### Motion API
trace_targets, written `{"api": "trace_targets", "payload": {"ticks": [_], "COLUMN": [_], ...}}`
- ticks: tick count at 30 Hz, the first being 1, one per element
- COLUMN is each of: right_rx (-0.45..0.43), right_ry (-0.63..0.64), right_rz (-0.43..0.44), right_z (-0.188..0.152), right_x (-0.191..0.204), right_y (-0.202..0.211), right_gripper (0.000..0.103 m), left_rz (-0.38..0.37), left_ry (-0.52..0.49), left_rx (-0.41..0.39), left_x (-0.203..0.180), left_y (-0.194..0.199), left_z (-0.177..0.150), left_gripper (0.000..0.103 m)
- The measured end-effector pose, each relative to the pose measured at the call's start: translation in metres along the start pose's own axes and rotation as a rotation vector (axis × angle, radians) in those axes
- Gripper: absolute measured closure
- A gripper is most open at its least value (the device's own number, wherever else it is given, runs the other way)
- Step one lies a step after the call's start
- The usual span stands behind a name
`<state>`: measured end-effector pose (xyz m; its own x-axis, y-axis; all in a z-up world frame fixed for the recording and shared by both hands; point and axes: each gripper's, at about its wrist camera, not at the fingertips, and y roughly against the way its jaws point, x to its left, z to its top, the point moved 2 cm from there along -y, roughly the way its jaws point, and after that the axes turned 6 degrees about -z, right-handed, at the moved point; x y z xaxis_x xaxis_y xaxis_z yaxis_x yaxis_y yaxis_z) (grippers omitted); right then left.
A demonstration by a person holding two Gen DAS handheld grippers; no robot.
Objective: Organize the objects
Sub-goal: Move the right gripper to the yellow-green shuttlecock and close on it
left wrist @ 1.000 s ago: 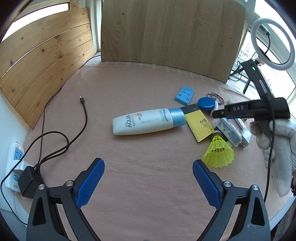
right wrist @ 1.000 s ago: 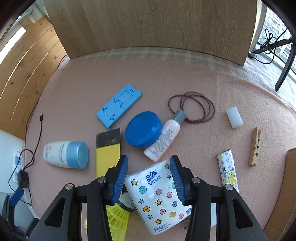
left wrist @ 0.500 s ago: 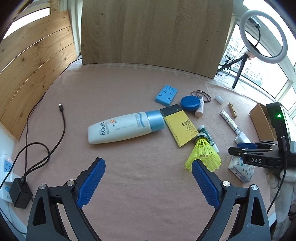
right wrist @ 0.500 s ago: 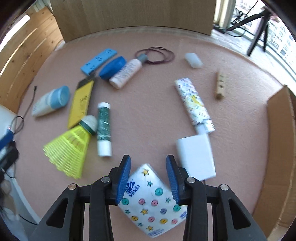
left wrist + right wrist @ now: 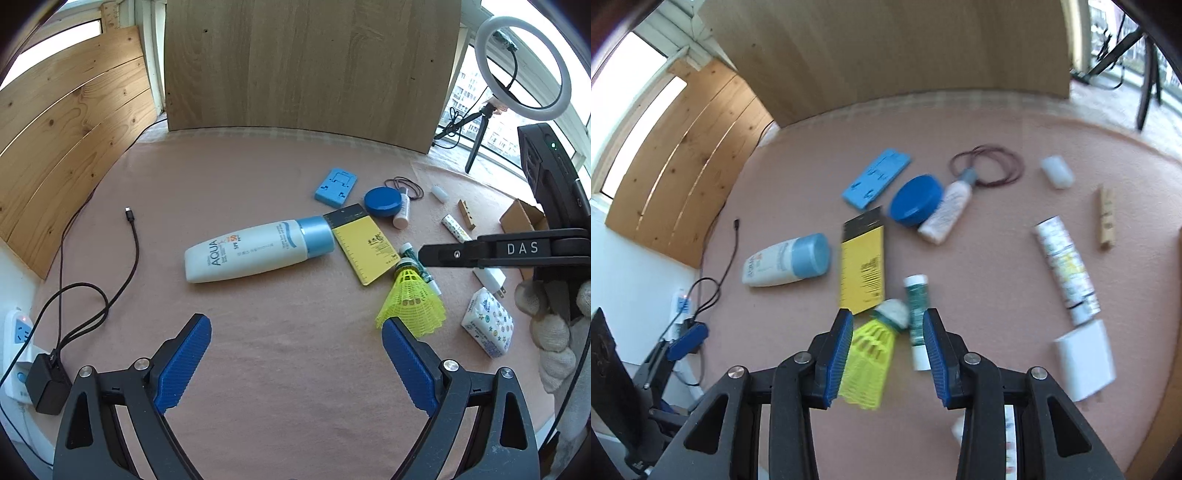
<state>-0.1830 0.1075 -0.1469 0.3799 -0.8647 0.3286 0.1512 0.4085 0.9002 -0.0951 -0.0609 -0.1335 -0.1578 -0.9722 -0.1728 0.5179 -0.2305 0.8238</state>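
The right gripper (image 5: 886, 350) has released the tissue pack (image 5: 487, 321) and now hovers partly open, empty, over the yellow shuttlecock (image 5: 871, 354); the left gripper (image 5: 295, 354) stays wide open, empty.

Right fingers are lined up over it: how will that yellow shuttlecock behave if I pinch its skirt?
The shuttlecock looks very light. Its open mesh skirt would probably flex under the fingers. Lying on its side, cone-shaped, it may roll in an arc if nudged.

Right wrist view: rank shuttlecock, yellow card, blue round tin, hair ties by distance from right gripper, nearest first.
From the right gripper:
1. Shuttlecock, between the open fingers.
2. Yellow card, just beyond, slightly left.
3. Blue round tin, farther up, centre.
4. Hair ties, farthest, upper right.
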Motion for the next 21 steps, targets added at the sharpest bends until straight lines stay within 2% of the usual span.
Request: {"api": "trace_targets", "payload": {"ticks": [3, 11, 15, 18, 20, 21], "right_rx": [0.03, 0.047, 0.035, 0.04, 0.047, 0.049], "right_ry": [-0.039, -0.166, -0.178, -0.175, -0.192, -0.195], "right_rz": [0.037, 0.102, 0.077, 0.062, 0.069, 0.072], "right_z": [-0.012, -0.032, -0.035, -0.036, -0.038, -0.038], "right_x": [0.002, -0.008, -0.01, -0.01, -0.009, -0.008], "right_y": [-0.007, -0.005, -0.003, -0.004, -0.007, -0.007], "right_gripper": [0.068, 0.068, 0.067, 0.063, 0.058, 0.057], "left_rz": [-0.051, -0.14, -0.149, -0.173, -0.191, -0.209], "left_ry": [-0.017, -0.132, -0.189, -0.211, -0.21, -0.203], "left_rx": [0.03, 0.1, 0.11, 0.129, 0.145, 0.158], "left_x": [0.001, -0.035, -0.048, -0.053, -0.054, -0.054], "left_y": [-0.006, -0.043, -0.057, -0.069, -0.076, -0.079], "left_z": [-0.001, -0.003, 0.0, 0.002, 0.003, 0.002], "left_gripper": [0.011, 0.023, 0.027, 0.037, 0.05, 0.053]}}
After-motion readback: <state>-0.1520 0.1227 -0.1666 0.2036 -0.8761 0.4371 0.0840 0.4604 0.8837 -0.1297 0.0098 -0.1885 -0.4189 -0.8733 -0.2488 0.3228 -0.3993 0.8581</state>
